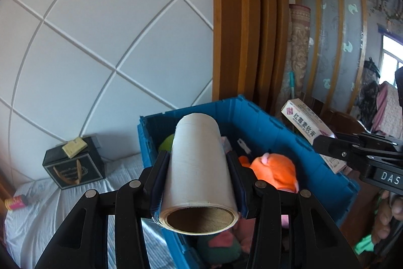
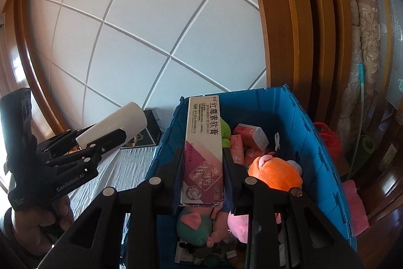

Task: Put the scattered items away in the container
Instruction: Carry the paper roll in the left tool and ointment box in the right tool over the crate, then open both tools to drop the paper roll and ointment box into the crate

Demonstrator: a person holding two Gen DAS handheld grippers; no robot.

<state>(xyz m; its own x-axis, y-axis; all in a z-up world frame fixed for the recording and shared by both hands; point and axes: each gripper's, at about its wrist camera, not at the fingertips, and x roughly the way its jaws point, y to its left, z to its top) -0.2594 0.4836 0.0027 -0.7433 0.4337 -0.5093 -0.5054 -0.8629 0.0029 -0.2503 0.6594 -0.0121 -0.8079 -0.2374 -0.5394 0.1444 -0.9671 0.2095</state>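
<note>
Between the jaws of the left gripper [image 1: 199,183] sits a white roll [image 1: 197,165] on a cardboard core, clamped across its curved sides about midway along, its open end toward the camera. It hangs above the near left rim of the blue bin [image 1: 277,122]. The right gripper [image 2: 202,168] has its jaws closed on the long sides of a slim ointment box [image 2: 202,143], which points forward over the bin's left half.

Both items look light. The roll is probably firm over its core but smooth-skinned, so it could slide lengthwise if tipped; the mid-length hold seems sound. The carton is thin card and would likely dent under a hard squeeze, and the hold near its back end leaves much of it sticking out ahead.

Below and ahead of the jaws the bin already holds an orange plush toy [image 2: 275,173], a green-and-pink plush [image 2: 194,226], pink packets [image 2: 249,138] and more, so open room is mostly toward its far wall. The bin's tall ribbed walls are the edges to clear. On the bed [image 1: 45,213] left of the left jaws rest a black gift box [image 1: 74,165] and a small red tube [image 1: 16,202].
</note>
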